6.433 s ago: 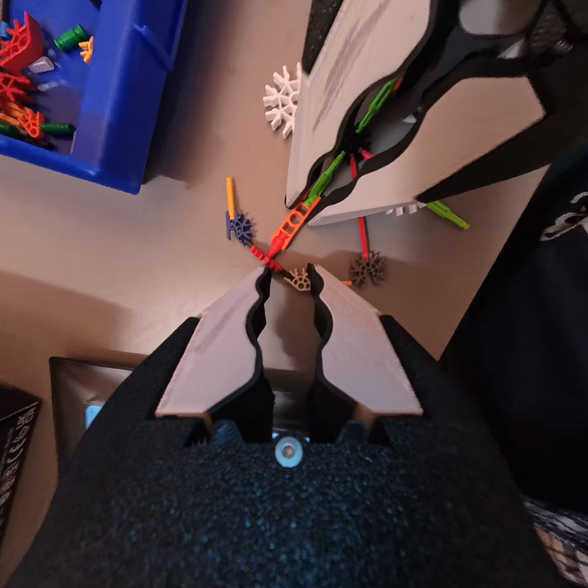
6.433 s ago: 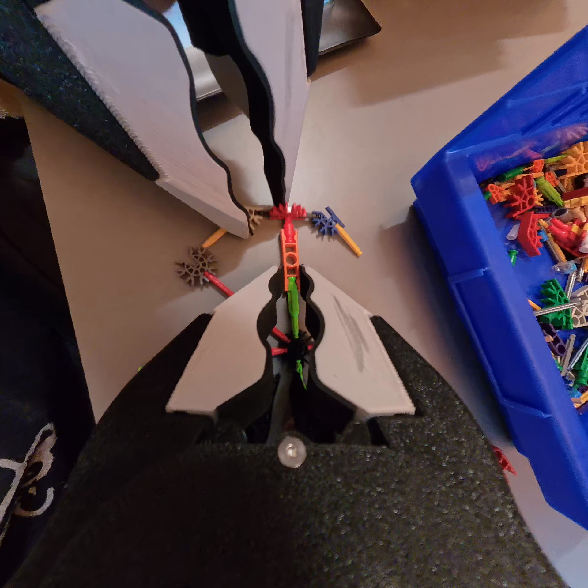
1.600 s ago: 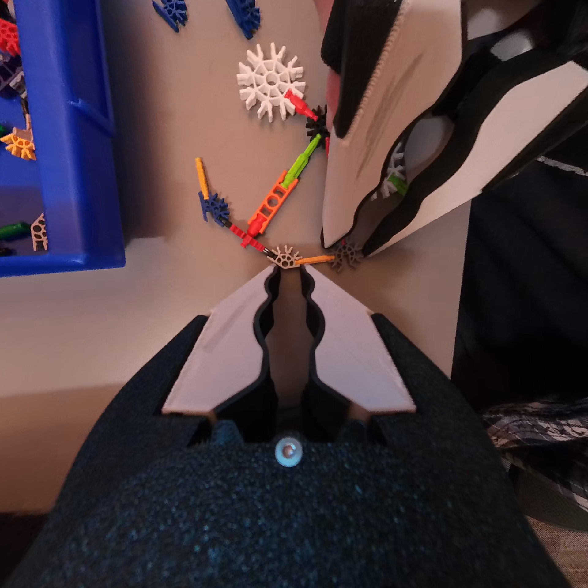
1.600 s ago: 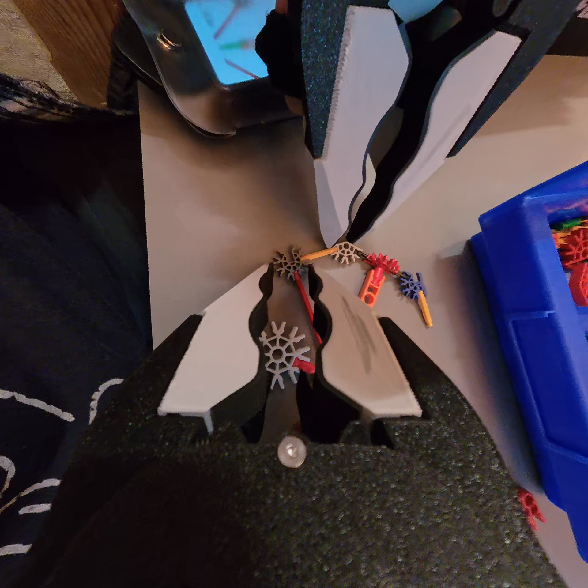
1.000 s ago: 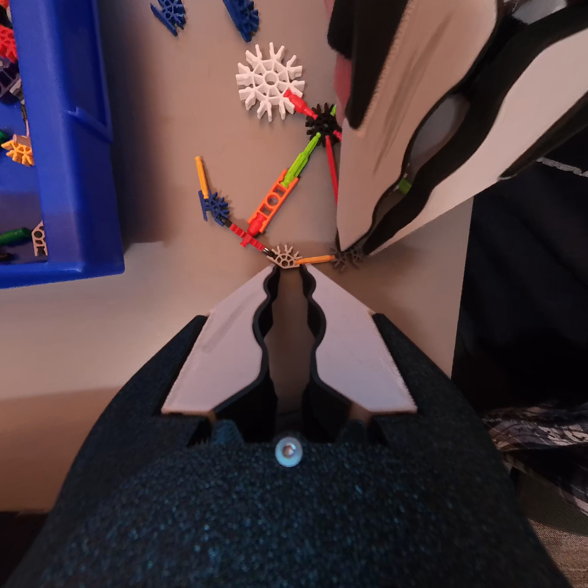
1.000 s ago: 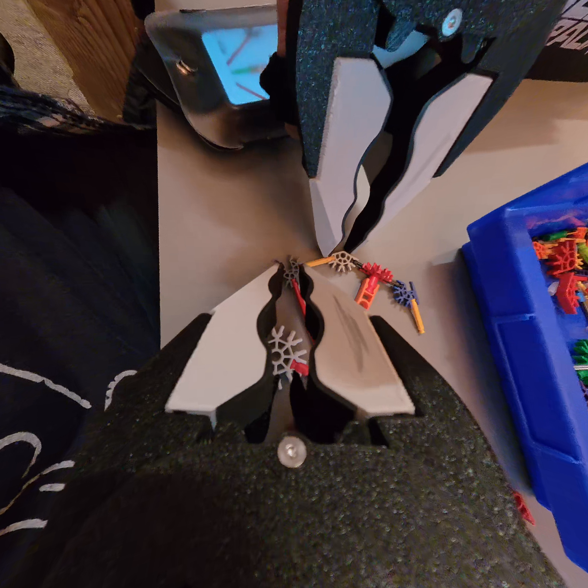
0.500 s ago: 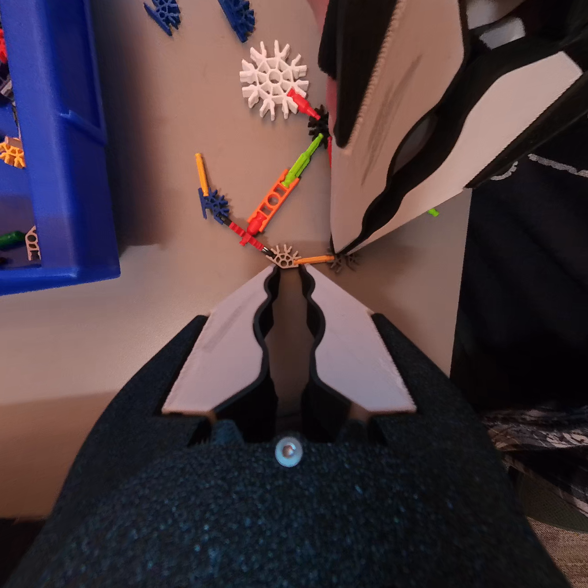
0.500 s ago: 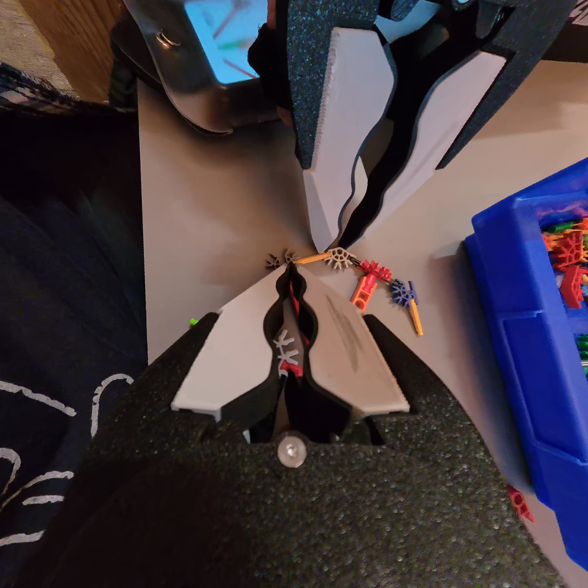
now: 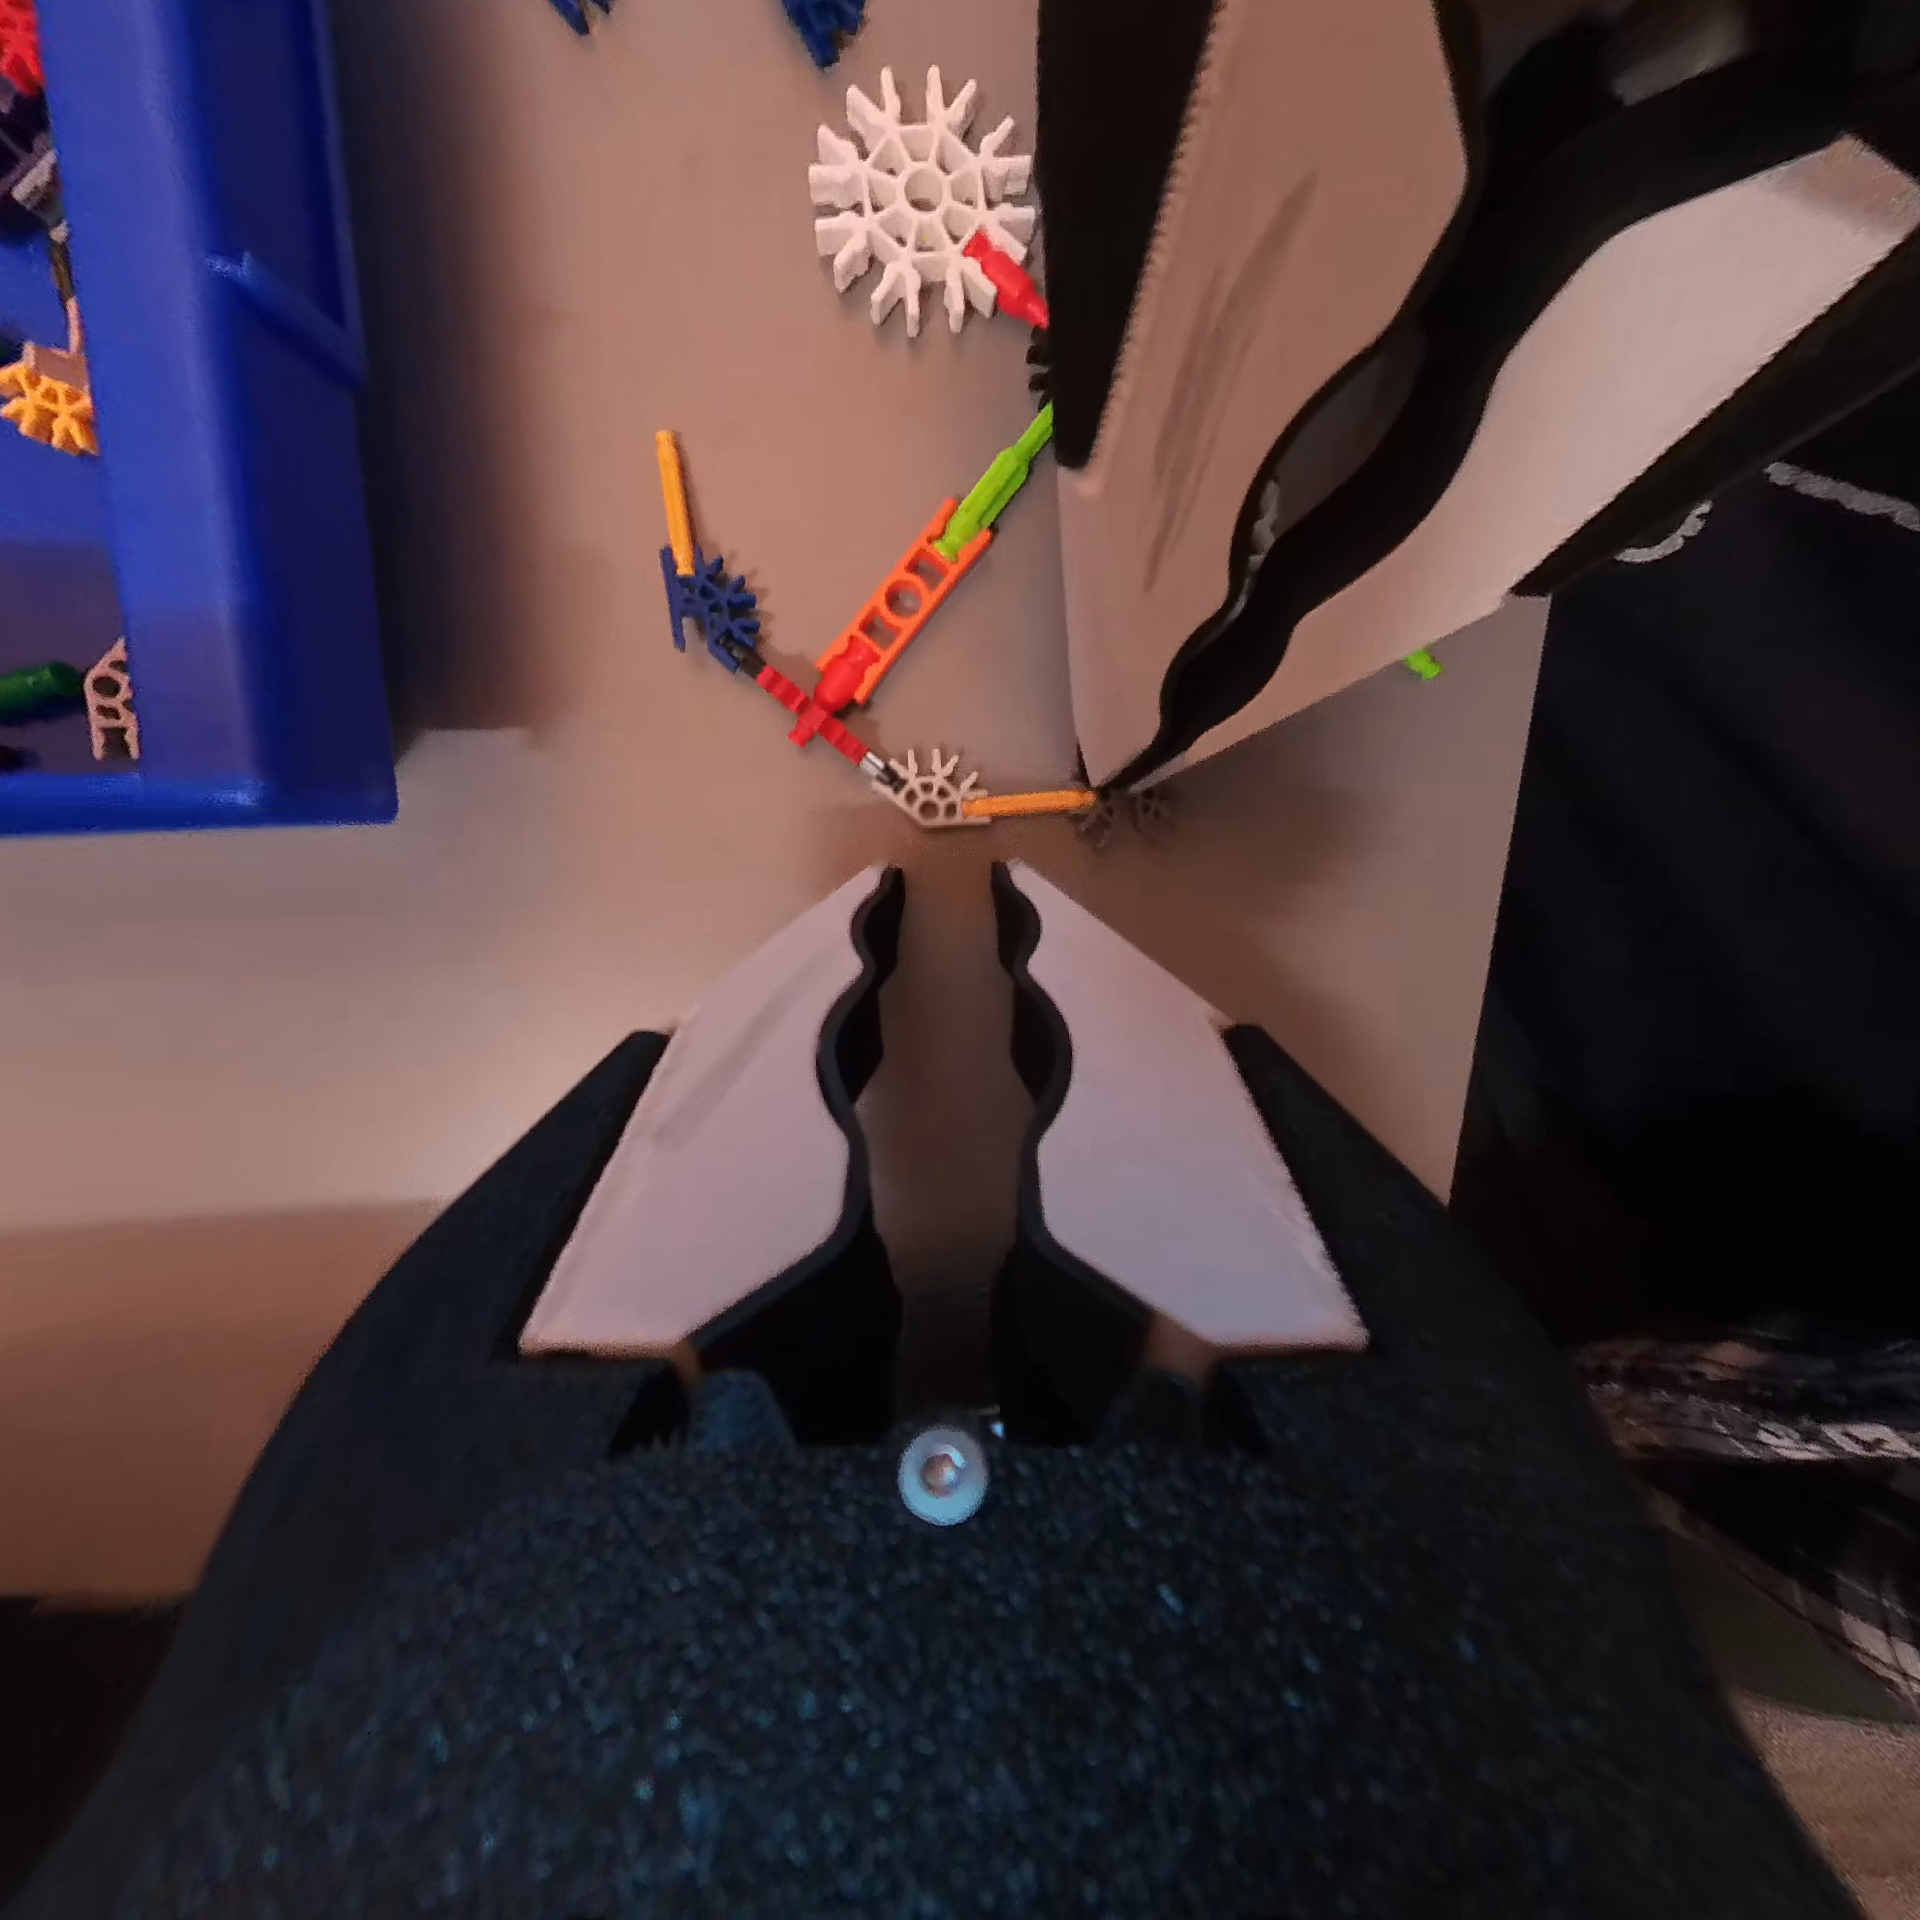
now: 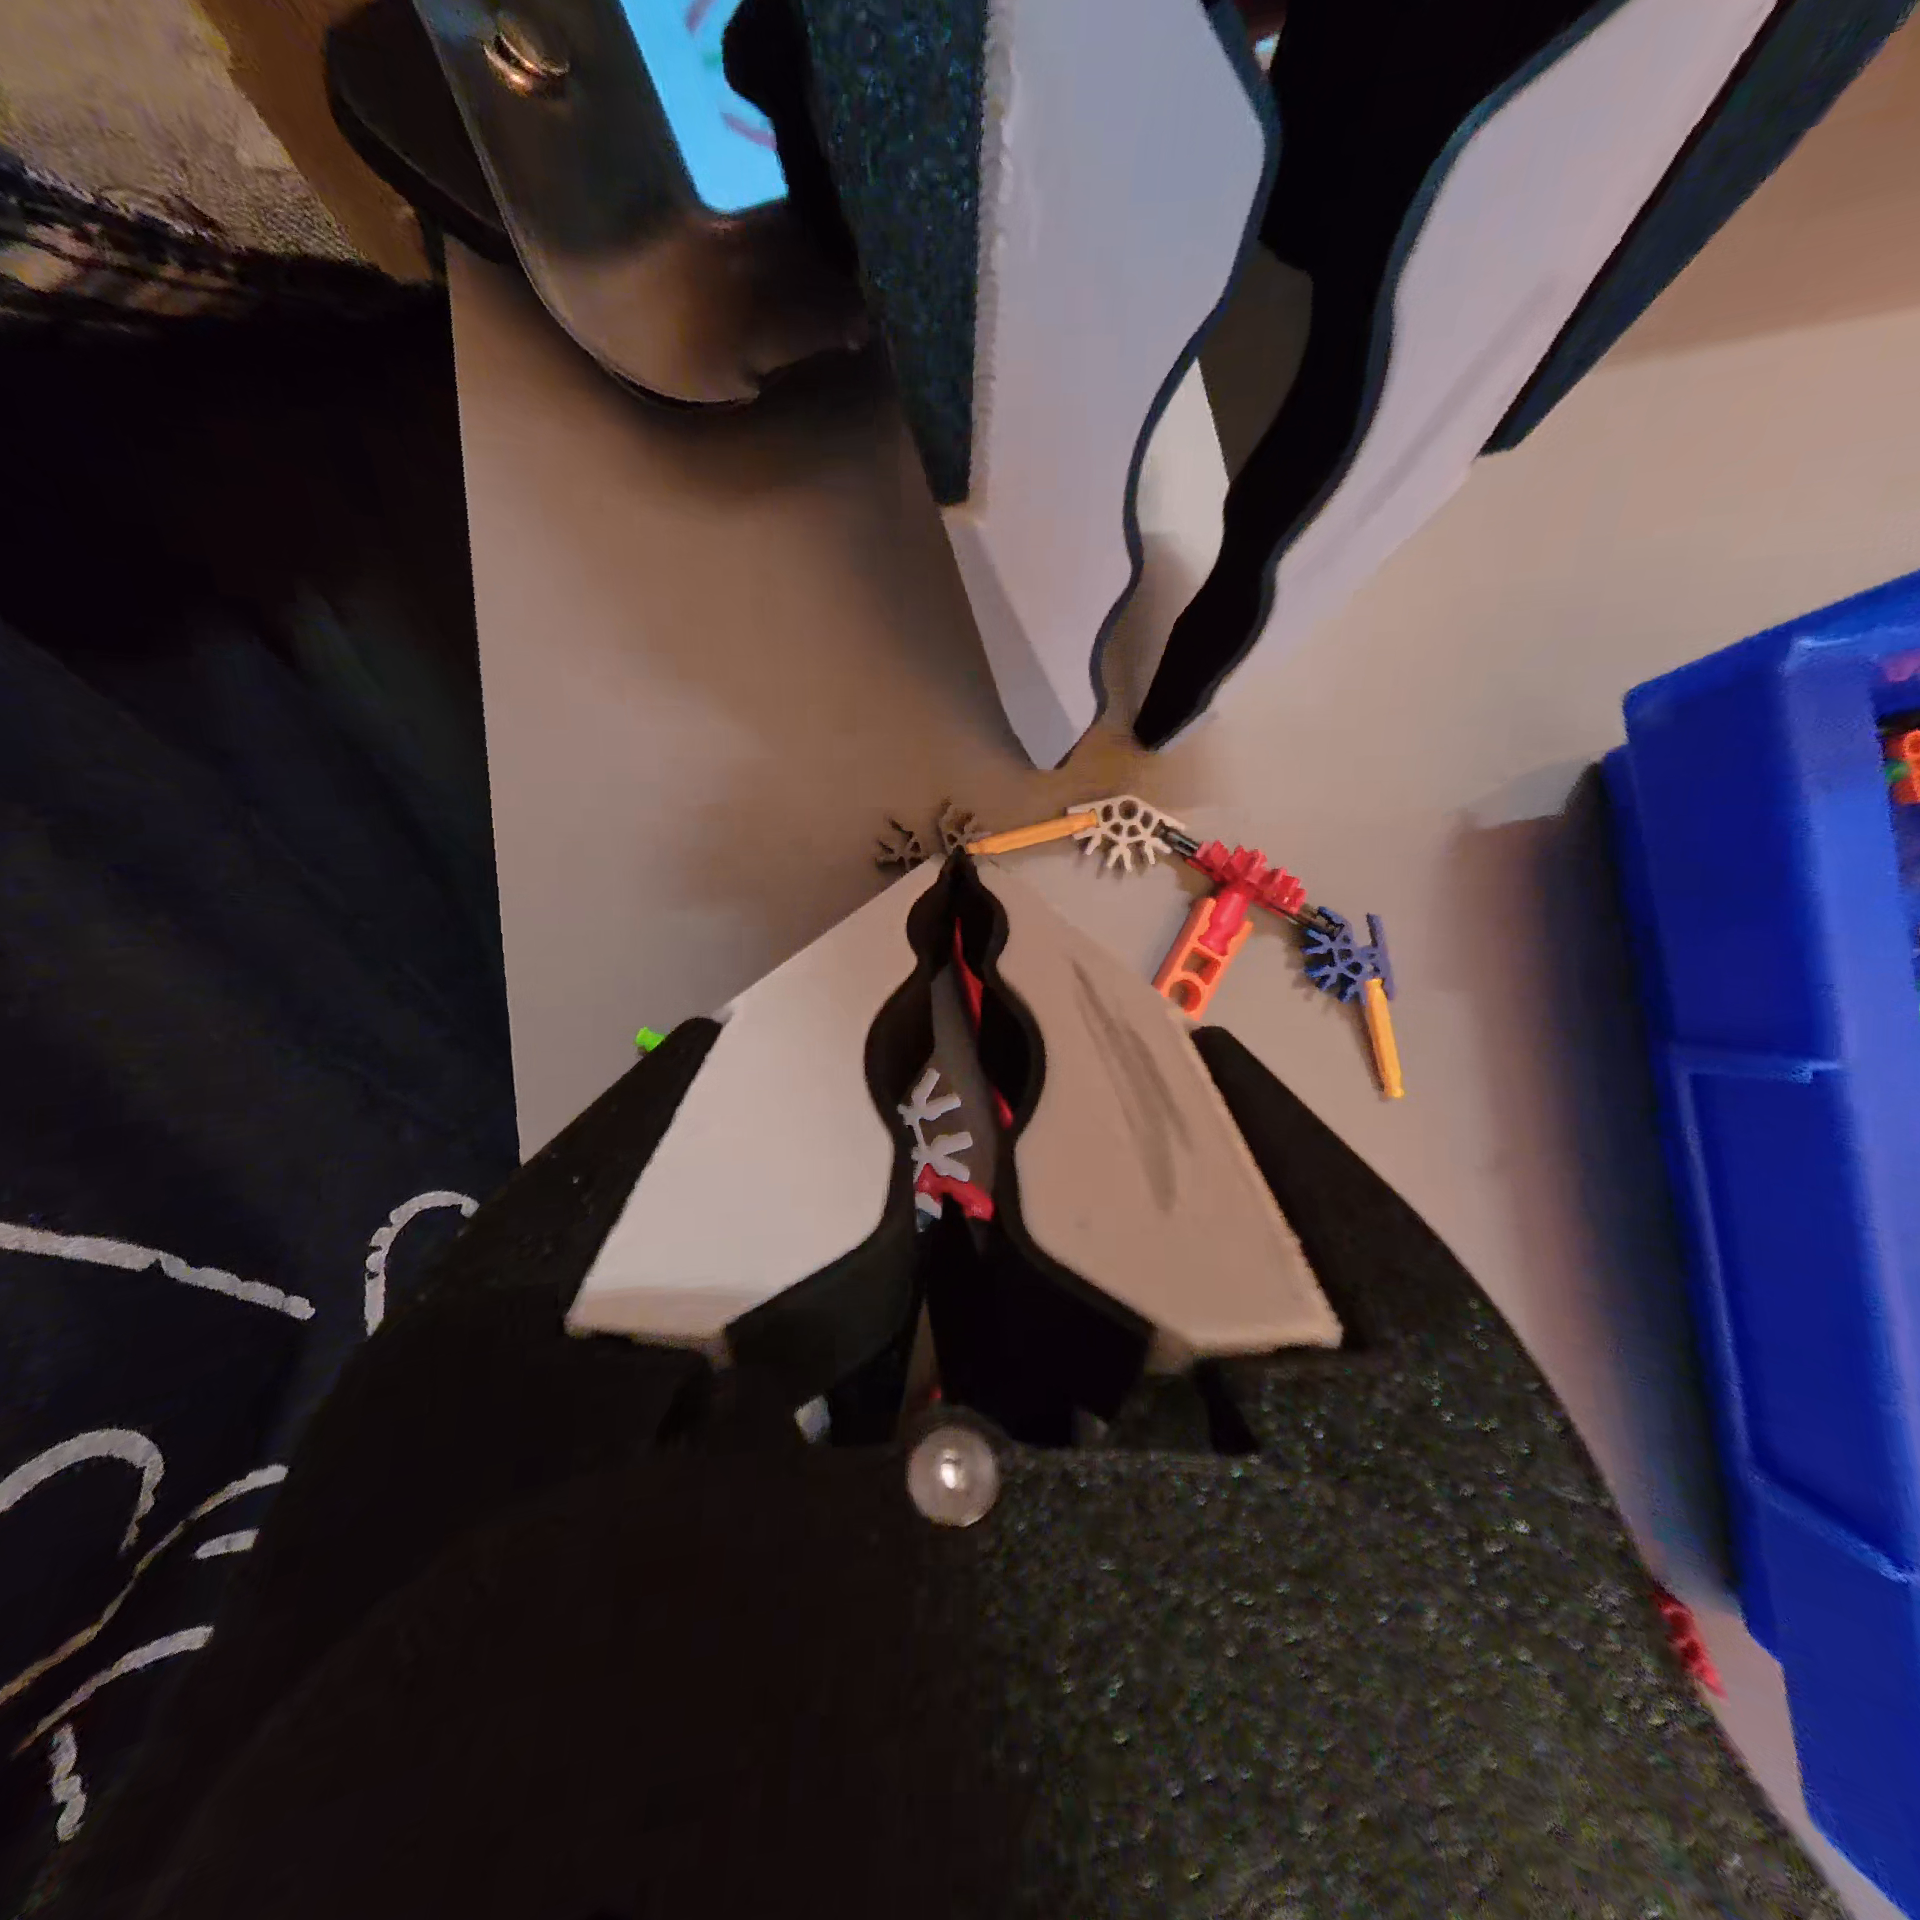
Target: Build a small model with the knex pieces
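A toy chain of rods and connectors lies flat on the tan table. In the left wrist view, my left gripper [image 9: 948, 873] is open by a narrow gap and empty, its tips just short of the tan connector [image 9: 935, 800]. An orange rod [image 9: 1029, 802] joins that connector to a brown connector [image 9: 1127, 821]. My right gripper [image 10: 956, 864] is shut on the brown connector [image 10: 909, 840], with a red rod [image 10: 971, 987] and a white snowflake connector [image 10: 935, 1132] showing between its fingers. The chain runs on to a red connector [image 10: 1247, 868], an orange piece [image 10: 1200, 961] and a blue connector [image 10: 1345, 961].
A blue bin [image 9: 229, 416] of loose parts stands left of the chain; in the right wrist view the bin [image 10: 1766, 1039] is at the right. The table's edge [image 10: 488, 831] and a person's dark clothing lie close beside the brown connector. A lit screen in a metal bracket [image 10: 582, 208] is behind. Less than 4 cm separates the two grippers' tips.
My right gripper has closed from open to shut on the brown connector. My left gripper has drawn back slightly from the tan connector. The chain has stayed in place.
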